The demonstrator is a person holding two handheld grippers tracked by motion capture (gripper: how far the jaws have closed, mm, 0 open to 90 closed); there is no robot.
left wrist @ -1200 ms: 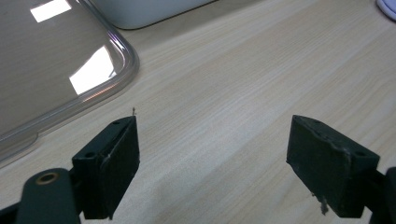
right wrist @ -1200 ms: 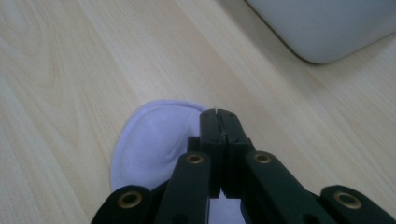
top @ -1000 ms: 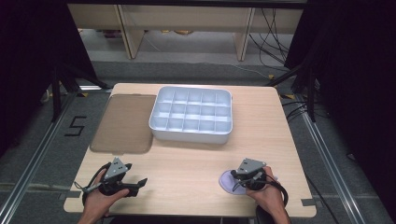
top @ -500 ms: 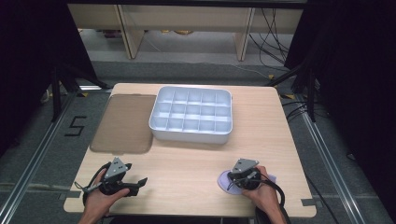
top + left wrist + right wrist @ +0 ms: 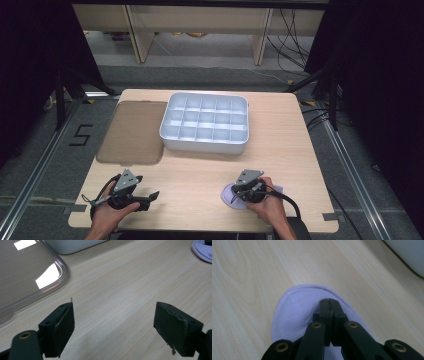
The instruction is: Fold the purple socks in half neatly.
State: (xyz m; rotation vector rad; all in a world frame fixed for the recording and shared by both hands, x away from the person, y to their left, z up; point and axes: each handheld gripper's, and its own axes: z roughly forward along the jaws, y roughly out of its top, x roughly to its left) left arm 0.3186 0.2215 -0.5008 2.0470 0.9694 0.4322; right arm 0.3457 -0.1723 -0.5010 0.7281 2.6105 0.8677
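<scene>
Seen from the high view, the wooden table (image 5: 200,175) carries a white compartment tray (image 5: 205,122) at its far middle, with a brownish clear lid (image 5: 132,131) lying flat just to the left of it, the two close together. At the near left edge the left gripper (image 5: 150,196) lies low over the wood in the person's left hand (image 5: 107,215), its jaws pointing right and standing apart with nothing between them. At the near right the right gripper (image 5: 235,196) sits in the person's right hand (image 5: 265,207), its tip down on a pale lilac cloth (image 5: 229,194) that lies flat on the table, well apart from the tray

Along the left gripper view, the two black jaws stand wide apart above bare wood, with nothing held. The rounded corner of the lid (image 5: 32,277) shows at the far left, catching bright reflections; a strip of the tray (image 5: 72,245) runs along the top edge, and a corner of the cloth (image 5: 202,252) peeks in at the far right

Over in the right gripper view, the jaws are pressed together, pad against pad. They lie right on top of the cloth (image 5: 294,312), whose rounded edge curves around ahead of them; whether any fabric is pinched between the pads I cannot tell. An edge of the tray (image 5: 409,252) shows at the top right
</scene>
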